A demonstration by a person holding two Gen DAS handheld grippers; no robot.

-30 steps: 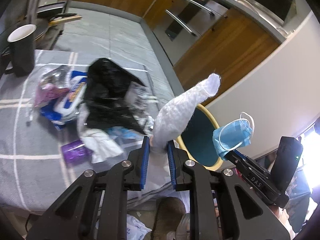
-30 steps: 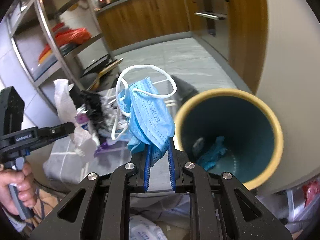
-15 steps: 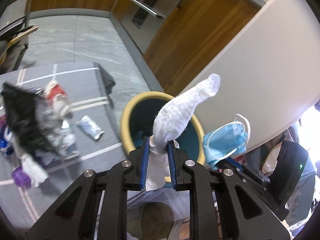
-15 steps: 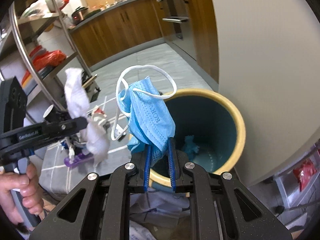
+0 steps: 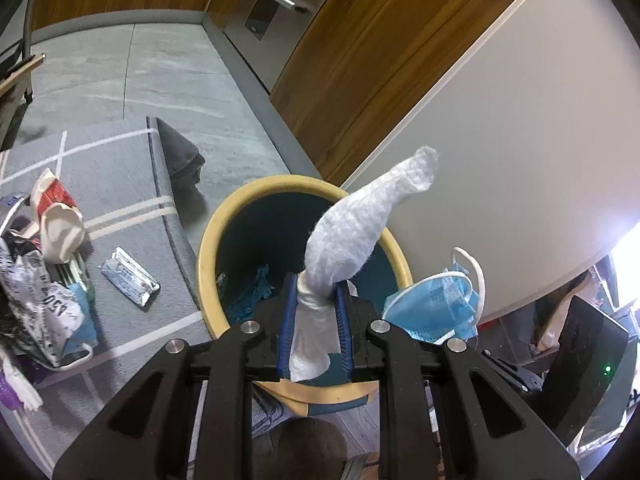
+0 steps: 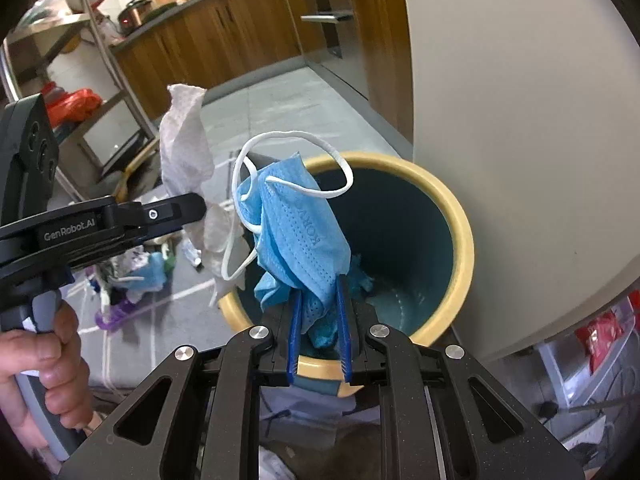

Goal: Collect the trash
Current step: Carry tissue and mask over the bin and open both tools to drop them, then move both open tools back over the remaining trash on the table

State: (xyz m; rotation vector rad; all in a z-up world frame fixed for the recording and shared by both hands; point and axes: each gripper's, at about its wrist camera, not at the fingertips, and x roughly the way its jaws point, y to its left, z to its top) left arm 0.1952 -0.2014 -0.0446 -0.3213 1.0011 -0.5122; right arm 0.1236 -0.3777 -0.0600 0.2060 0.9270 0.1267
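Left gripper (image 5: 316, 300) was clamped on a white tissue (image 5: 352, 236), held over the near rim of the yellow-rimmed bin (image 5: 208, 240). Right gripper (image 6: 318, 304) was pinched on a blue face mask (image 6: 300, 232), also above the bin (image 6: 460, 232). Blue scraps lay inside the bin. More trash, including a snack wrapper (image 5: 130, 278), sat on the grey rug (image 5: 120, 168) left of the bin.

We see a grey rug (image 5: 120, 184) with pale stripes on the grey floor (image 5: 168, 68). On it lie a silver wrapper (image 5: 130, 278), a crushed cup (image 5: 56, 220), a printed bag (image 5: 40, 308) and purple scrap (image 6: 116, 312). Our bin (image 5: 208, 256) stands at its edge.
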